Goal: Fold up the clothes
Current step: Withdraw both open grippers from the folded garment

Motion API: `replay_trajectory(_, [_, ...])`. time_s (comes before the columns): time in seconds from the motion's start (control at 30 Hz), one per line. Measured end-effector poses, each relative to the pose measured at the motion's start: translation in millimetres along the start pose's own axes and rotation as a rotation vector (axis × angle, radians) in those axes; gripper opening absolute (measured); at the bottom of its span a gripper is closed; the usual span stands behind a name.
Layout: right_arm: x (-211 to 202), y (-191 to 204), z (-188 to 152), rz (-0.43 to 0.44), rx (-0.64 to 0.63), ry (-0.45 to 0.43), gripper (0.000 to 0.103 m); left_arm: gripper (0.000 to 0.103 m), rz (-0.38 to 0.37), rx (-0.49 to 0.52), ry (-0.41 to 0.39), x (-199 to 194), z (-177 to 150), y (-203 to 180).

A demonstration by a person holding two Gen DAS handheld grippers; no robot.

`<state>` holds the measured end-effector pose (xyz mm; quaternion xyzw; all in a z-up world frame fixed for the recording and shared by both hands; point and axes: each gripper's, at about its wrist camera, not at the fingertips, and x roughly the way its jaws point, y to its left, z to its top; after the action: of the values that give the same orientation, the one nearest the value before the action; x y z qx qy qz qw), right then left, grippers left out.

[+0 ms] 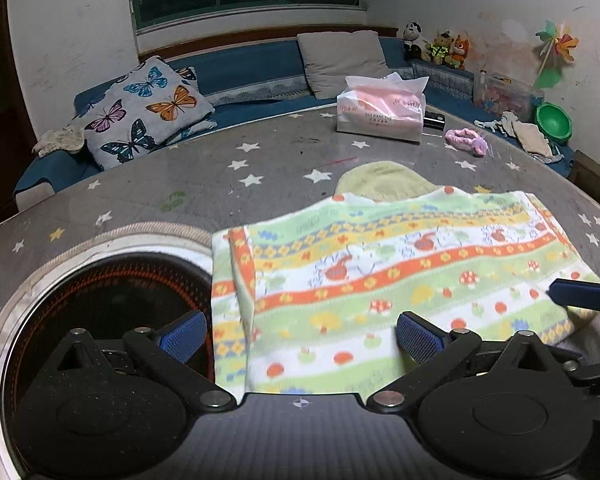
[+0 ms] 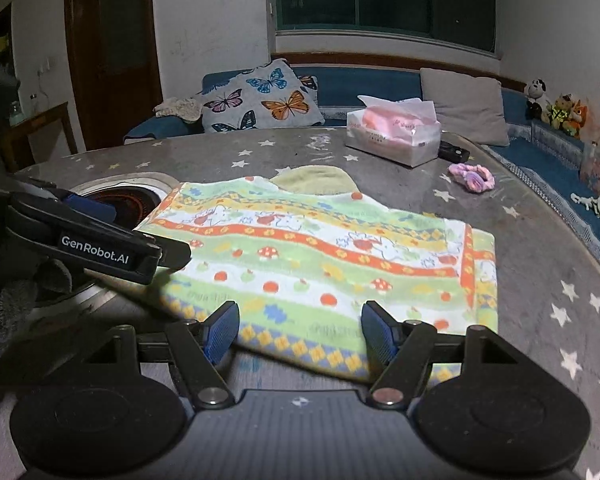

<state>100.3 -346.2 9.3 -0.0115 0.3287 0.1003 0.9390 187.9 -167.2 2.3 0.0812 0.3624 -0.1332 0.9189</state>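
Folded patterned cloth [image 1: 400, 276] lies flat on the counter [image 1: 220, 168], long axis running left-right across both wrist views; bands of orange, green and yellow with mushrooms and small animals run along that axis. Fabric looks soft, knit-like; a folded edge with an orange border sits at its left end in the left wrist view, at its right end in the right wrist view [image 2: 324, 264]. A plain pale-green piece [image 1: 382, 182] pokes out from under the far edge. Counter is round, grey, printed with white stars; a dark round burner recess [image 1: 112, 312] with a metal ring sits at the cloth's left end, cloth corner overlapping its rim. Left gripper [image 1: 300, 334] has its jaws spread wide, blue ribbed pads straddling the near-left part of the cloth, nothing held. Right gripper [image 2: 300, 334] likewise spread, pads either side of the near hem, nothing held. Tissue pack [image 1: 382, 114] and pink scrunchie [image 1: 466, 140] lie well beyond.
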Motion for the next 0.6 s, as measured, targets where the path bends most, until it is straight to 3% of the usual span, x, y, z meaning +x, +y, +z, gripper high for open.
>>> replay_trajectory(0.3, [-19,-22,-5,-0.030,0.065,-0.039,0.072,0.103,-0.006,-0.041,0.010,-4,-12,5])
replay_trajectory(0.5, [-14,-43,-13,-0.036,0.123,-0.006,0.073,0.103,-0.012,-0.059,0.012,-7,-16,9])
replay_trajectory(0.6, [-20,-42,-10,-0.026,0.124,-0.030,0.082,0.103,-0.014,-0.077,0.014,-9,-16,11])
